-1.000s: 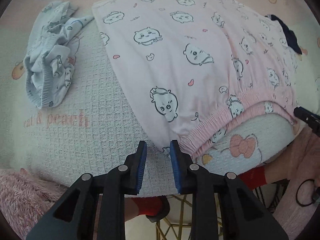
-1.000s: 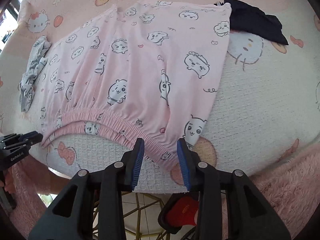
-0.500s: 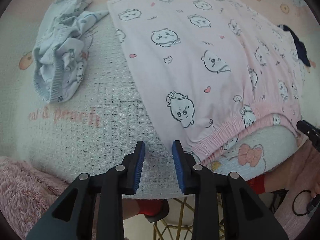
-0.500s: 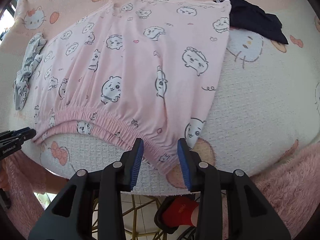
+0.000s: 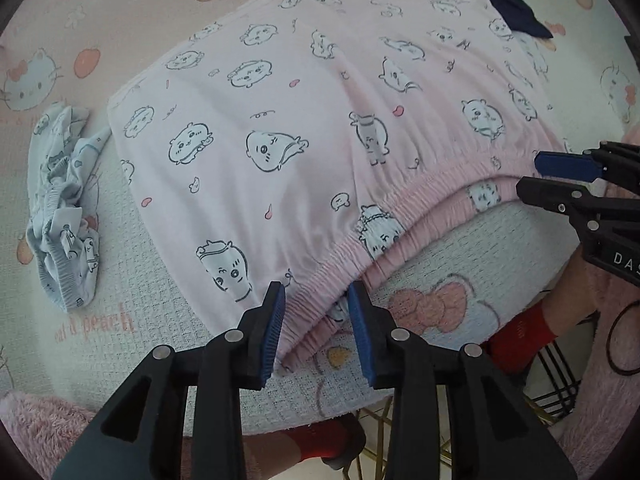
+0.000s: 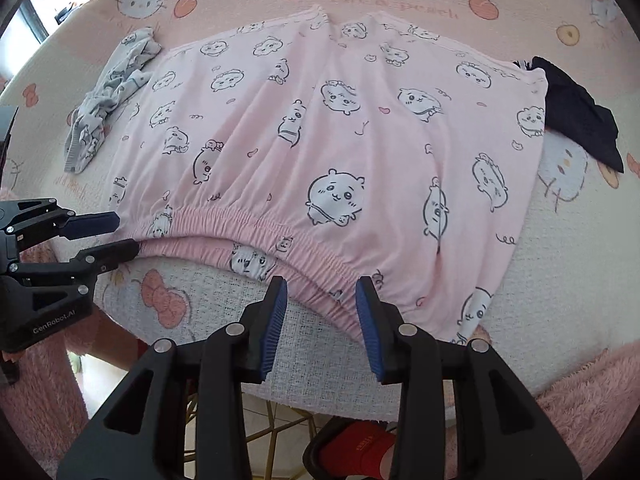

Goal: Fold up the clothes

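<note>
Left wrist view looks steeply down along its own tool point(image 5: 316, 320), close over the near edge of the table point(image 5: 152, 296), its black arms filling the bottom of the frame. Right wrist view does the same from further along that edge, its tool point(image 6: 322, 308) low centre. Both face across the pink shorts point(image 5: 320, 128) toward the far side. They share the shorts, the crumpled grey garment point(image 6: 108, 96) at left and the dark garment point(image 6: 576, 116) at right. Each view catches the other tool at its side edge.
</note>
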Demonstrator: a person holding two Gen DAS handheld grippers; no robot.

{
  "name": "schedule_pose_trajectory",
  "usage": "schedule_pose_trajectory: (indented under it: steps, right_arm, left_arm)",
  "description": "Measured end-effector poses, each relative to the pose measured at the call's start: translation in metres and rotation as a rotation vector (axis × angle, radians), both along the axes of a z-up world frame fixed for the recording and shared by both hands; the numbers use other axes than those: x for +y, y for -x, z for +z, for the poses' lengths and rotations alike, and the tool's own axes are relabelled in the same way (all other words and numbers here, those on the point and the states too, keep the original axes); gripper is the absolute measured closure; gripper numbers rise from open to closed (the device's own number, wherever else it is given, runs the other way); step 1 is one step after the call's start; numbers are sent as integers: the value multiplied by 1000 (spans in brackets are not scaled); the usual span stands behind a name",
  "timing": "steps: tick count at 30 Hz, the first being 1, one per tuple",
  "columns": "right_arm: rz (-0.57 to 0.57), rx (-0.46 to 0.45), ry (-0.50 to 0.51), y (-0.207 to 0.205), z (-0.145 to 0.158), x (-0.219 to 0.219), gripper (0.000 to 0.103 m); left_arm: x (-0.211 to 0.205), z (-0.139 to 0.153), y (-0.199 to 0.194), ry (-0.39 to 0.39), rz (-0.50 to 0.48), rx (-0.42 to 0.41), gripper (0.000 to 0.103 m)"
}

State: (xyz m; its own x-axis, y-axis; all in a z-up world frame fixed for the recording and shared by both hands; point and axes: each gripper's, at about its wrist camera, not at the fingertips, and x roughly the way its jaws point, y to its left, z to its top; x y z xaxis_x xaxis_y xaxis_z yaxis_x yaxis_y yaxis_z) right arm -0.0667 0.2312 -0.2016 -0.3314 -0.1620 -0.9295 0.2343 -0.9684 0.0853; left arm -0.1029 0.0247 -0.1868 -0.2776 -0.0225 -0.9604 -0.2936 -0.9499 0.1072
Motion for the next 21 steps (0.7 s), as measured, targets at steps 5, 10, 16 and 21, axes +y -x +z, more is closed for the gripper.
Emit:
schedule_pose_trajectory:
  steps: [5, 10, 16, 21]
  right_arm:
    - [26, 18, -39, 5, -10, -15, 66]
    - [31, 36, -4, 5, -5, -11, 82]
    - [22, 18, 9, 4, -5, -4, 84]
    - [82, 15, -55, 5, -13, -24, 39]
  left_arm:
    - [-2, 8, -7, -22, -9, 28, 97]
    - [-12, 24, -13, -72, 17, 62, 99]
    - [-15, 26, -10, -95, 63, 61, 98]
    - [16, 4, -13, 4, -11, 21, 93]
